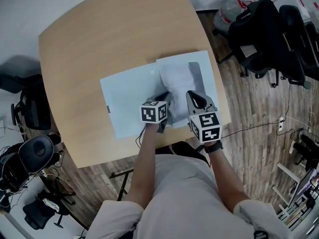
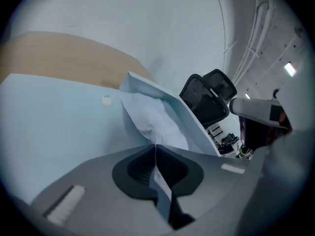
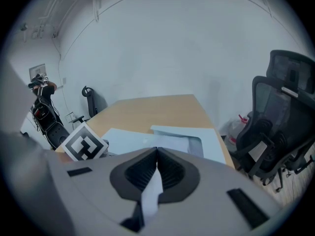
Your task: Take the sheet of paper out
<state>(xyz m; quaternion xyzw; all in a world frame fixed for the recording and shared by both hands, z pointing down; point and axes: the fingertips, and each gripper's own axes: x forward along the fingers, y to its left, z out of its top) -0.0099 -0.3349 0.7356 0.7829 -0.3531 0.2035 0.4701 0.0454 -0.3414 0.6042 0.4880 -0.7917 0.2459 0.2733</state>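
Note:
A light blue folder (image 1: pixel 127 101) lies open on the wooden table (image 1: pixel 99 39), and its cover (image 1: pixel 212 78) is lifted at the right. A crumpled white sheet of paper (image 1: pixel 178 78) sits under that cover. In the left gripper view the paper (image 2: pixel 152 119) bulges out of the folder's pocket (image 2: pixel 189 119). My left gripper (image 1: pixel 166 99) (image 2: pixel 155 146) is shut on the paper's near edge. My right gripper (image 1: pixel 193 96) (image 3: pixel 157 149) is shut on a thin pale edge, which looks like the cover's near edge (image 3: pixel 209 141).
Black office chairs (image 1: pixel 266 31) and a plastic bag (image 1: pixel 229 11) stand right of the table. Another chair (image 1: pixel 35 151) and cables are on the floor at the left. The table's near edge (image 1: pixel 114 158) runs just below the folder.

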